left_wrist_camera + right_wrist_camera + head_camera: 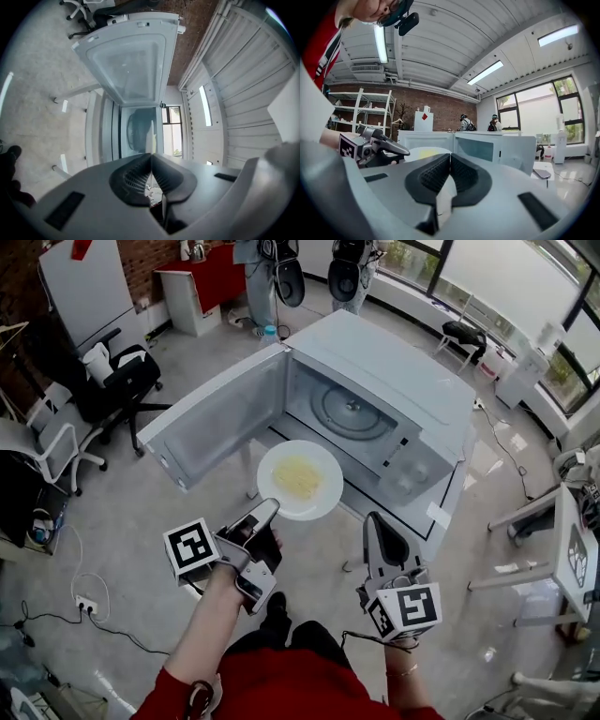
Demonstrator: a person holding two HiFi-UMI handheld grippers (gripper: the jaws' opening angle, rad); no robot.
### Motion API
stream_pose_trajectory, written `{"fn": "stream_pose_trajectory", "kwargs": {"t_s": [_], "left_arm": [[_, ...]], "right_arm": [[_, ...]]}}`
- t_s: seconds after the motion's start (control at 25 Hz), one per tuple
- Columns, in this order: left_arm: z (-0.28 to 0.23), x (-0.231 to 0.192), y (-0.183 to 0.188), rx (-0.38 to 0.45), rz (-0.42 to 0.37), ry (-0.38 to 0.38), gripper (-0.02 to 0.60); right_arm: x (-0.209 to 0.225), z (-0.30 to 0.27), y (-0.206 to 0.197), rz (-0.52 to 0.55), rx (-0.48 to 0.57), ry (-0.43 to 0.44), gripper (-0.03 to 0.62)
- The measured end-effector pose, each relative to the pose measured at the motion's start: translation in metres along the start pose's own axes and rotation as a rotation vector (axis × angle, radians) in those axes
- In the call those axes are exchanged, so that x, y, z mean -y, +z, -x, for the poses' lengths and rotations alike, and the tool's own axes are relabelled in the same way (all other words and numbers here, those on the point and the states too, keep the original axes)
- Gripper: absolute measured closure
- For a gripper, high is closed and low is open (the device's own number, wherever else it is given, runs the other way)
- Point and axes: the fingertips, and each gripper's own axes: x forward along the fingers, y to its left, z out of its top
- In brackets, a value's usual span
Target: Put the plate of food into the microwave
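Plate: white and round, held in the air just in front of the open microwave, not yet inside and roughly level.
Food: a flat yellow heap in the middle of the plate; it looks loose.
Left gripper: the jaws are nearly together, pinching the plate's near rim. The plate juts out from that one grip toward the opening.
Right gripper: the jaws are closed with nothing between them, low and to the right of the plate, apart from it.
Door: swung wide to the left, just beside the plate's left edge.
Turntable: a round glass disc on the cavity floor, beyond the plate.
Step in hand: judged to be carrying the plate in through the opening.
Doing it well: keep the wrist flat so the far rim does not droop. Go straight in over the sill, clear of the door, and centre the plate above the turntable. Lower it until it rests, and only then release.
Risk: with a thin grip on one edge, a tilt could let the food slide.
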Motion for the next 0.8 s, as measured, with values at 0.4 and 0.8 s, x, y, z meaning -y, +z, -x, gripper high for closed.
{"fn": "stream_pose_trajectory", "kwargs": {"t_s": [0.4, 0.8], "left_arm": [[-0.065, -0.013, 0.026, -0.003, 0.011, -0.001, 0.563], [-0.14, -0.052, 0.045, -0.006, -0.025, -0.036, 0.563]], "right_arm": [[0.03, -0.056, -0.007, 0.028, -0.068, 0.007, 0.579], [0.043, -0.113, -0.049, 0.02, -0.128, 0.016, 0.579]]}}
